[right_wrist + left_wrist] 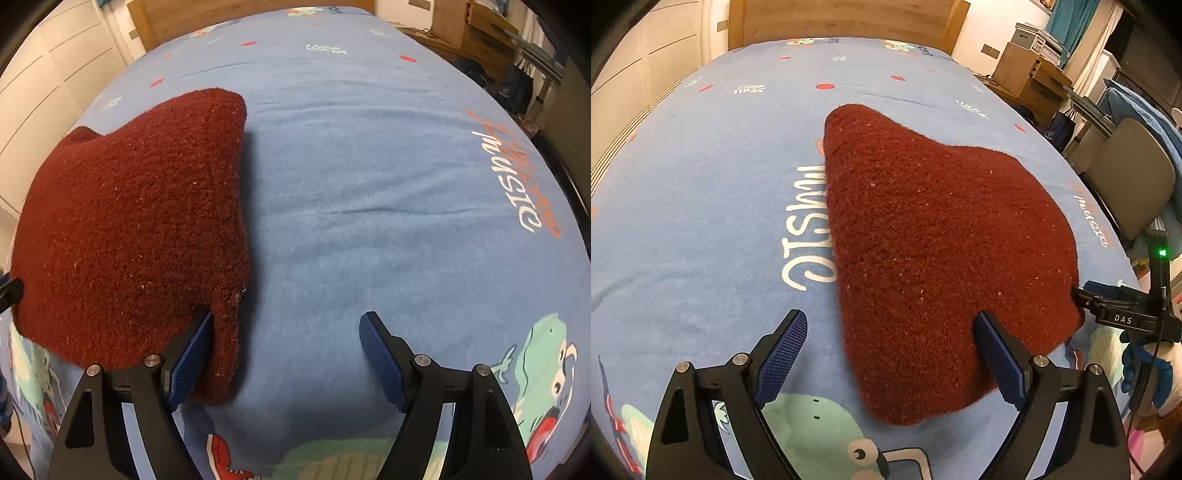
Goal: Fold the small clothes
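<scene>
A dark red knitted garment (934, 236) is shown lying folded on a blue printed bedsheet (701, 206). The left gripper (890, 354) is held wide apart and empty, with the garment's near edge lying between its fingers and reaching ahead and to the right of them. The right gripper (286, 356) is likewise spread and grips nothing; its left fingertip (192, 350) is tucked against the near right corner of the cloth, the bulk of which extends ahead and to the left. The knit is judged soft, thick, light and limp, likely to sag and cling when lifted. A hold is best taken at the near corners, through all layers at once.
</scene>
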